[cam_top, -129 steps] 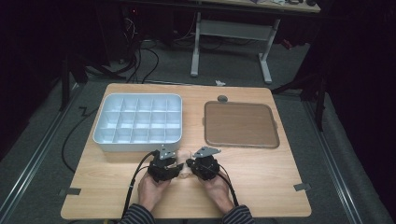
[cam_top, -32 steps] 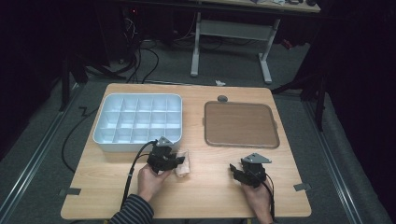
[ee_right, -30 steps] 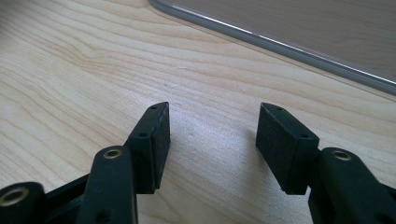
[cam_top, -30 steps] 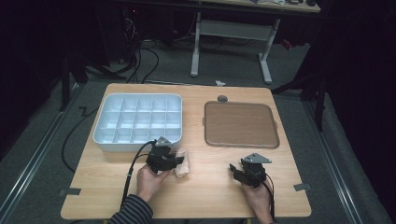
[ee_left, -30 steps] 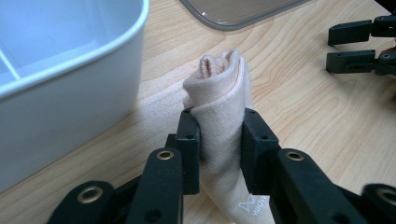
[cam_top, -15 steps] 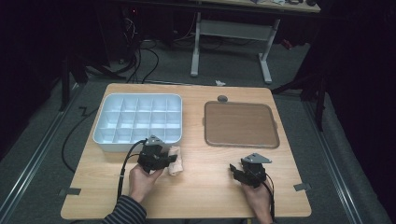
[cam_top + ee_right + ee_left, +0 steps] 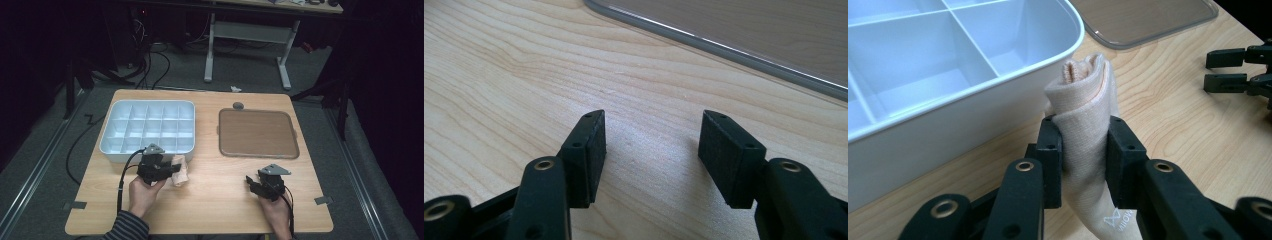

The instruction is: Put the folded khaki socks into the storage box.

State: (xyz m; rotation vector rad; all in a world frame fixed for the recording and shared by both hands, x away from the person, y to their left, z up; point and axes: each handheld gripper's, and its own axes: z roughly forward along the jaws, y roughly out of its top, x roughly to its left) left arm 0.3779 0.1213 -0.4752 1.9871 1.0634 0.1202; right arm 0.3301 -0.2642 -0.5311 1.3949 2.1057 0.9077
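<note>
A rolled beige sock (image 7: 1083, 125) is pinched between the black pads of my left gripper (image 7: 1083, 150), which is shut on it. In the high view this gripper (image 7: 172, 171) holds the sock (image 7: 180, 171) just off the front right corner of the white compartment tray (image 7: 116, 150). The tray's near wall (image 7: 948, 125) stands close on the left in the left gripper view, its cells bare. My right gripper (image 7: 252, 183) rests low over the wood at the front right, jaws open with nothing between them (image 7: 651, 145).
A brown flat lid (image 7: 257, 132) lies to the right of the tray, and its edge (image 7: 724, 45) runs just beyond my right gripper. A small dark round object (image 7: 238, 105) sits at the table's far edge. Tape marks (image 7: 322, 200) sit near the front corners.
My left gripper has carried the sock a little left and away from the front edge, toward the tray's front right corner. The right gripper has stayed where it was.
</note>
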